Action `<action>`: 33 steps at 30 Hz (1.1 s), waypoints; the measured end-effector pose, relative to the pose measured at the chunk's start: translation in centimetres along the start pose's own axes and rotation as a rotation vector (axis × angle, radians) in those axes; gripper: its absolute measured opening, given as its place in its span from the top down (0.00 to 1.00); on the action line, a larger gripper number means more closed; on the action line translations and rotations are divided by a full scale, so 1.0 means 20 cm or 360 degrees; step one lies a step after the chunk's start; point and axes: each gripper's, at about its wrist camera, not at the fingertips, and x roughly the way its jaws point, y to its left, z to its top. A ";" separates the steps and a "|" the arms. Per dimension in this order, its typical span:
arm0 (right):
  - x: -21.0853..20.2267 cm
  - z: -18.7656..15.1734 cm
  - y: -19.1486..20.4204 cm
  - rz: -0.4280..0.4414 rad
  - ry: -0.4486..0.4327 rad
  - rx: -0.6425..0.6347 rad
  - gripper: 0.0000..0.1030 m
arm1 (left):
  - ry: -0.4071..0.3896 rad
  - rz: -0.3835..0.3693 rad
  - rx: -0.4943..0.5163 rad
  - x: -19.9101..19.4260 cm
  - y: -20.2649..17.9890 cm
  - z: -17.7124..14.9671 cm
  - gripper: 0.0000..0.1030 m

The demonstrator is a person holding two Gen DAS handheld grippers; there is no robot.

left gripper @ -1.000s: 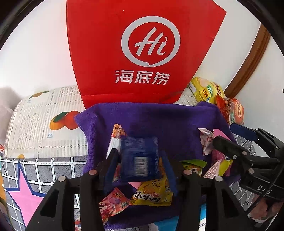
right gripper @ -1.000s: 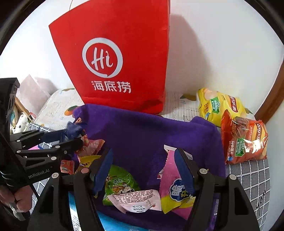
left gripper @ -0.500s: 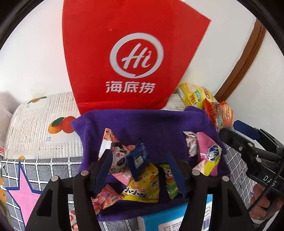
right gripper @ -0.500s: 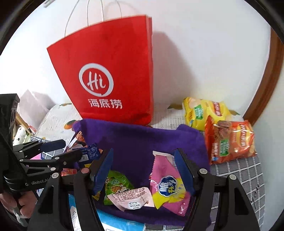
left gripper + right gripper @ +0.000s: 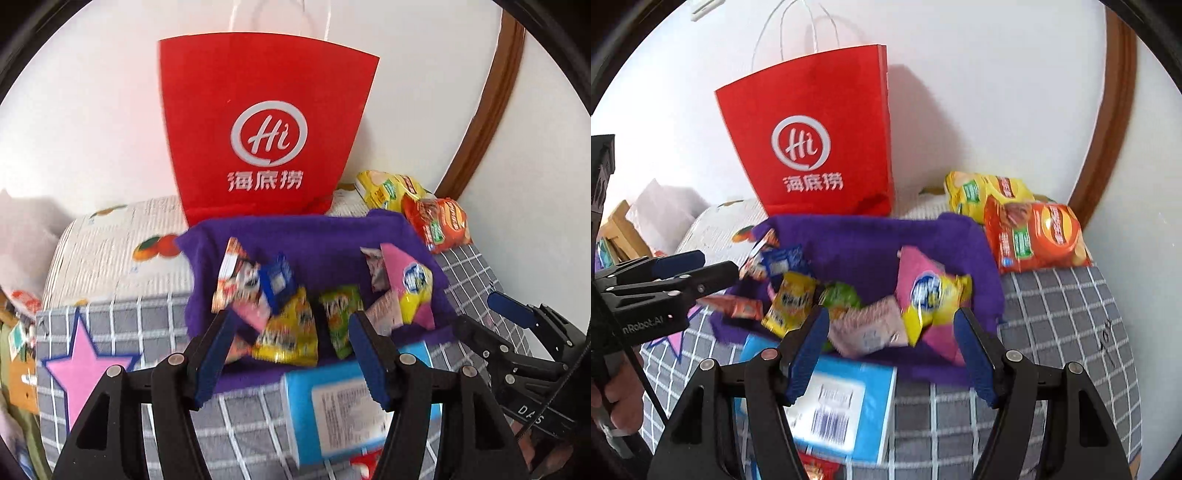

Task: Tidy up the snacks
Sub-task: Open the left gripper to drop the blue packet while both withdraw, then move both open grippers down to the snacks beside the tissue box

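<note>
Several small snack packets (image 5: 288, 325) lie in the purple cloth bin (image 5: 314, 236); two chip bags (image 5: 1034, 236) at two o'clock remain outside. Left gripper (image 5: 291, 354) and right gripper (image 5: 892, 350) are released, empty.

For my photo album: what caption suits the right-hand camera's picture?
Open right gripper above a purple cloth strewn with snack packets, red paper bag behind.

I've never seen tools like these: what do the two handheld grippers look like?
Each is black plastic with silver screws and two fingers faced with blue pads. The left gripper bears white lettering on its side and a thin black cable; the right gripper carries the white letters "DAS".
</note>
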 end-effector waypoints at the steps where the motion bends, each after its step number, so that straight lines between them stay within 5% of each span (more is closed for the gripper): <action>1: -0.03 -0.03 0.01 0.0008 0.0000 0.0017 0.32 | 0.0002 0.0000 -0.0005 -0.01 0.00 -0.02 0.40; 15: -0.21 -0.41 0.13 0.0168 0.0101 0.0089 0.38 | 0.0014 0.0004 -0.0018 -0.25 0.03 -0.46 0.40; 25: -0.37 -0.49 0.09 0.0168 0.0131 0.0170 0.38 | -0.0017 0.0057 0.0051 -0.38 -0.02 -0.53 0.40; 33: -0.36 -0.52 0.05 0.0148 0.0142 0.0147 0.38 | -0.0043 0.0071 -0.0048 -0.41 0.06 -0.52 0.40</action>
